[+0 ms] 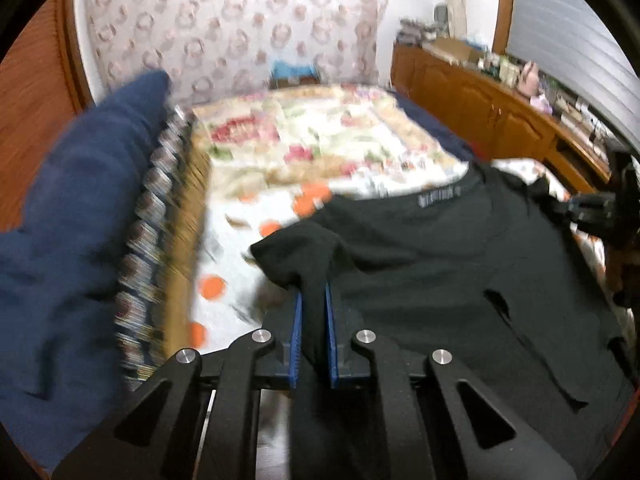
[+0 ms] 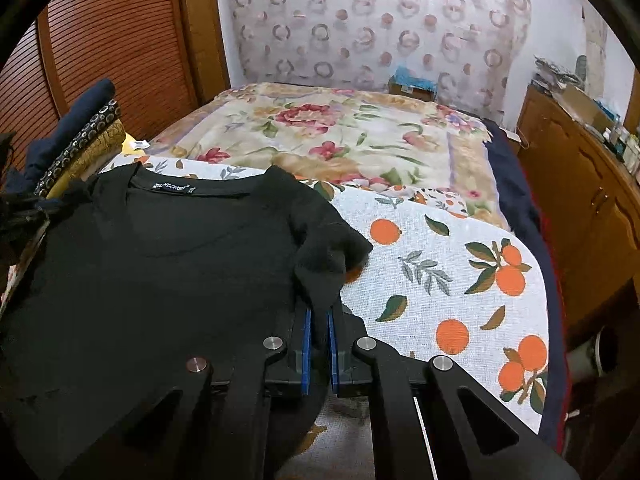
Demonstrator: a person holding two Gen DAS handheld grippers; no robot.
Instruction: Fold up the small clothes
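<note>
A black T-shirt (image 2: 160, 248) lies spread on the orange-print cloth (image 2: 440, 280), neck label toward the far side. It also shows in the left wrist view (image 1: 440, 264). My left gripper (image 1: 313, 300) is shut on the shirt's left sleeve edge, which bunches up between the blue pads. My right gripper (image 2: 319, 314) is shut on the shirt's right sleeve edge in the same way. The right gripper (image 1: 588, 208) shows at the far right of the left wrist view. The left wrist view is motion-blurred.
A stack of folded clothes (image 2: 76, 136) sits left of the shirt, close in the left wrist view (image 1: 80, 240). A floral blanket (image 2: 340, 136) covers the bed beyond. A wooden cabinet (image 2: 580, 208) with clutter runs along the right. A louvered wooden door (image 2: 112, 40) stands at the left.
</note>
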